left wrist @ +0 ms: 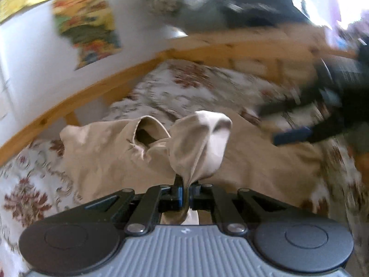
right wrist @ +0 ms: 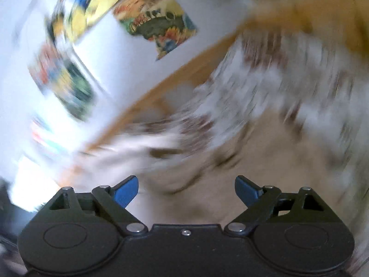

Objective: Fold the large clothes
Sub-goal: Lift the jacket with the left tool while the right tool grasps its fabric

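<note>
A beige garment (left wrist: 110, 152) lies spread on a floral bedcover (left wrist: 30, 180). My left gripper (left wrist: 185, 189) is shut on a bunched corner of the beige garment, which sticks up in front of the fingers. In the left wrist view my right gripper (left wrist: 293, 136) shows blurred at the right, over the garment's far side. In the right wrist view my right gripper (right wrist: 186, 191) is open and empty, its blue fingertips (right wrist: 125, 192) wide apart above the blurred beige garment (right wrist: 242, 161).
A wooden bed frame (left wrist: 92, 92) runs along a white wall with colourful posters (left wrist: 90, 34). Dark clothes (left wrist: 253, 7) are piled at the far end. The right wrist view is heavily motion-blurred.
</note>
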The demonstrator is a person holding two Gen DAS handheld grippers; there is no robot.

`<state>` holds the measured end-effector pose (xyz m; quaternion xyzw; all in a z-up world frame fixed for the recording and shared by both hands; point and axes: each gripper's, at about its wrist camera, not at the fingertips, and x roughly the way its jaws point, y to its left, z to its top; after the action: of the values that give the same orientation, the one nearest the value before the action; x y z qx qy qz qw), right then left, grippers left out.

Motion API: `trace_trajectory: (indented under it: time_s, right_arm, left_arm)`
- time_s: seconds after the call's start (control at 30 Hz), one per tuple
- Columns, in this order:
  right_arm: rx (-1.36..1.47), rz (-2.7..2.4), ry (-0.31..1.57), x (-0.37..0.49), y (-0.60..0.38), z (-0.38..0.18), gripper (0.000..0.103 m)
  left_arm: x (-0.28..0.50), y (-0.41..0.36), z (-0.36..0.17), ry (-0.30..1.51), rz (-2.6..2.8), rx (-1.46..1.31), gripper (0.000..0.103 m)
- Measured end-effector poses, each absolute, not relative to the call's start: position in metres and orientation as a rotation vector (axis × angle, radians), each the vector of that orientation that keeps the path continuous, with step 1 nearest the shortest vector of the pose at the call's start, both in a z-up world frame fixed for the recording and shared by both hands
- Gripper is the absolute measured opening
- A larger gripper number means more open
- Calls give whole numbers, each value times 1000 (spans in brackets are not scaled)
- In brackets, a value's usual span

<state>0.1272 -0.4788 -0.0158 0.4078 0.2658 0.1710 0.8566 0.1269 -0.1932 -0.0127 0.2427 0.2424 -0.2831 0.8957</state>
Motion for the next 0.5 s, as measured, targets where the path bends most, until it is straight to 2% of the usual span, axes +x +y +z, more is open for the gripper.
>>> trace_trajectory:
  time_s: [0.07,0.2,0.33,0.4,0.5]
  right_arm:
    - [983,374,562,130,-486,-27,93]
    - [1048,399,618,142,-490,-48,93]
    - [1045,367,673,143,-490,-63,84]
    - [1045,359,657,142,-491,-63,83]
    - [1018,336,594,142,-491,-58,75]
  left_arm:
    - [117,-204,-22,513,-632,545,3]
    - [83,-223,-46,489,-734,678,2]
    - [59,-232,-64,461,-766,764,2]
    - [54,-232,-67,471,-774,753,2]
    - [50,-231,-70,475,-779,744,2]
